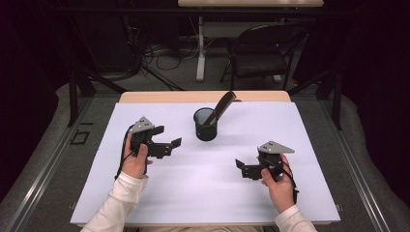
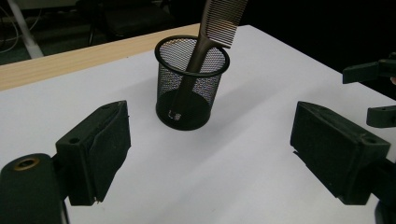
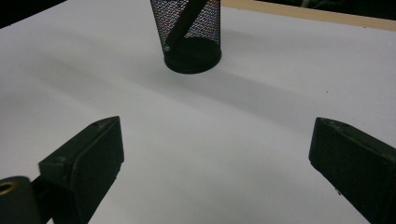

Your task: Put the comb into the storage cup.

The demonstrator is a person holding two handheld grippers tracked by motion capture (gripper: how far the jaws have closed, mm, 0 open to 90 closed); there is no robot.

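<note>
Comb (image 1: pixel 224 105): dark brown, long-handled, standing handle-down in a black mesh cup (image 1: pixel 205 124), leaning to the cup's far right rim with the toothed end well above it. In the left gripper view the comb (image 2: pixel 205 46) rests against the rim of the mesh cup (image 2: pixel 191 84), handle tip on the cup floor.

Cup: upright, near the far middle of the white table cover (image 1: pixel 203 183); nothing else stands on the cover.

Left gripper (image 1: pixel 170 145): held above the cover to the left of the cup, jaws wide apart, nothing between them, pointing toward the cup.

Right gripper (image 1: pixel 243 168): held nearer the person and to the right, well apart from the cup, jaws likewise wide apart and empty. Its own view looks up the cover at the cup's base (image 3: pixel 192 58).

Step in hand, as judged: approach. Neither gripper touches cup or comb.

Next move, as judged: one gripper closes the gap to the comb's raised end and grips across the spine or handle above the rim; the other may need to steady the light cup, since a slanted pull could tip it.

Beyond the table: a folding chair (image 1: pixel 261 53) and floor cables.
</note>
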